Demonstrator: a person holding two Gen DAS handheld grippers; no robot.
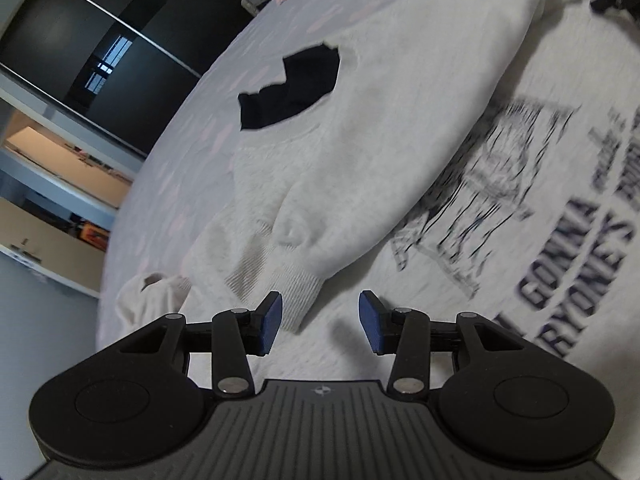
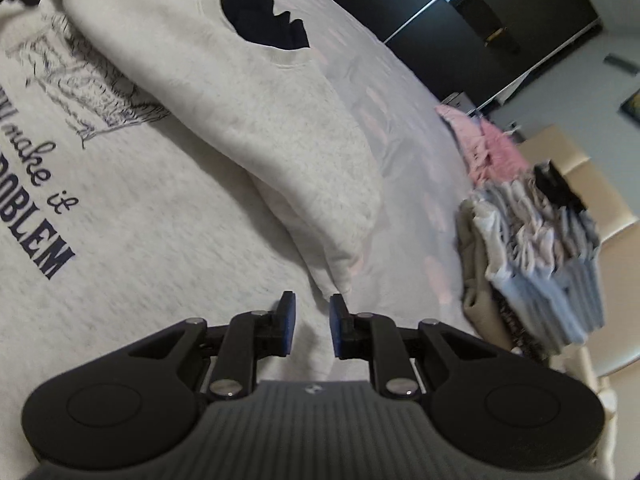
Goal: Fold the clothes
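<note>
Sweatshirt, pale grey, navy lettering

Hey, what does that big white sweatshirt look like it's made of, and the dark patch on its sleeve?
The sweatshirt looks like soft heathered knit, probably cotton fleece: matte, faintly speckled grey, with a ribbed cuff at the sleeve end. The navy lettering looks printed flat. The dark patch seems a smooth, matte woven or felt applique with stitching around its edge; blur leaves that open.

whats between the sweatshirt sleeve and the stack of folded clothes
Only bare bedsheet: the right wrist view shows nothing lying between the sleeve and the stack.
</note>
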